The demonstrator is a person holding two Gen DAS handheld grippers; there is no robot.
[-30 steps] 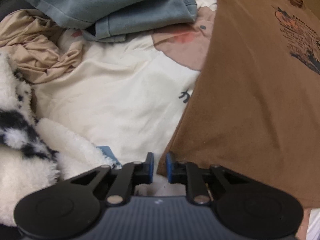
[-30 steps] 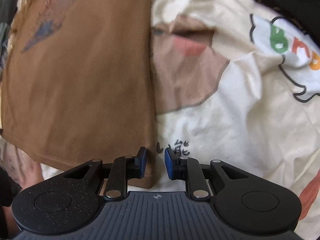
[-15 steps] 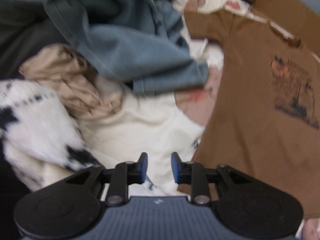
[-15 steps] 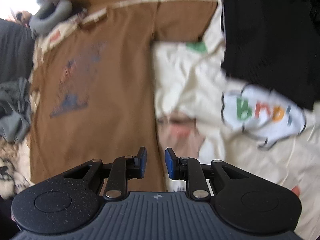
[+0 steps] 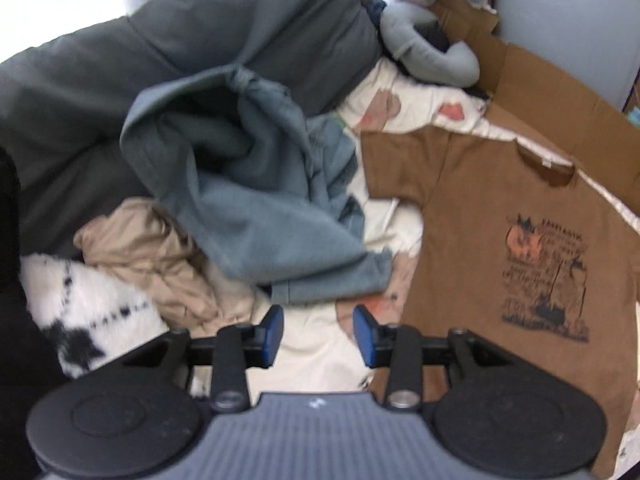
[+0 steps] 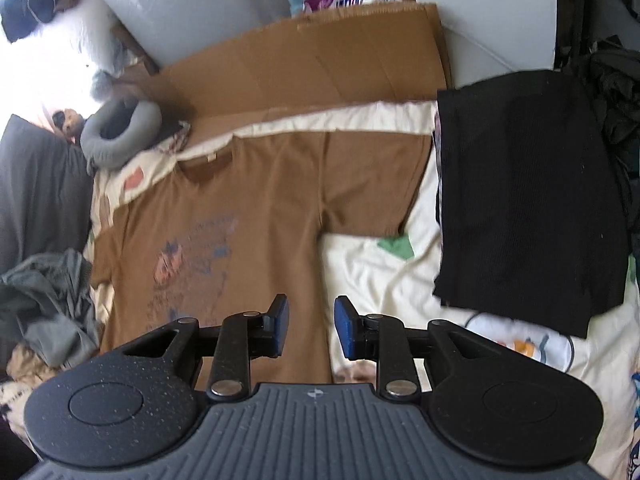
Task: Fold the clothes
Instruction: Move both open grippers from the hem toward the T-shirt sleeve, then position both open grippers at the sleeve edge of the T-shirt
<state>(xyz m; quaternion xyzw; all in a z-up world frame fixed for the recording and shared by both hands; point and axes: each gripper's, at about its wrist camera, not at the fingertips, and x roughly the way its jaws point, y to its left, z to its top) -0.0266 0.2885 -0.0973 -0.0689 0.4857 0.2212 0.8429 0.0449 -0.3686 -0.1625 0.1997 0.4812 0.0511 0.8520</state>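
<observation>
The brown T-shirt (image 6: 256,216) lay flat on the bed sheet (image 6: 372,264), beside a black garment (image 6: 528,200). Both the left tool (image 5: 318,334) and right tool (image 6: 311,326) hung open, gripping nothing, above it.

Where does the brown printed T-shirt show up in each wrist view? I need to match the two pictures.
Left wrist: the brown printed T-shirt lies flat at right, collar toward the top.
Right wrist: it fills the centre-left, spread flat, one sleeve reaching right.
Shared landmark: the grey U-shaped neck pillow lies beyond the collar in both.
</observation>
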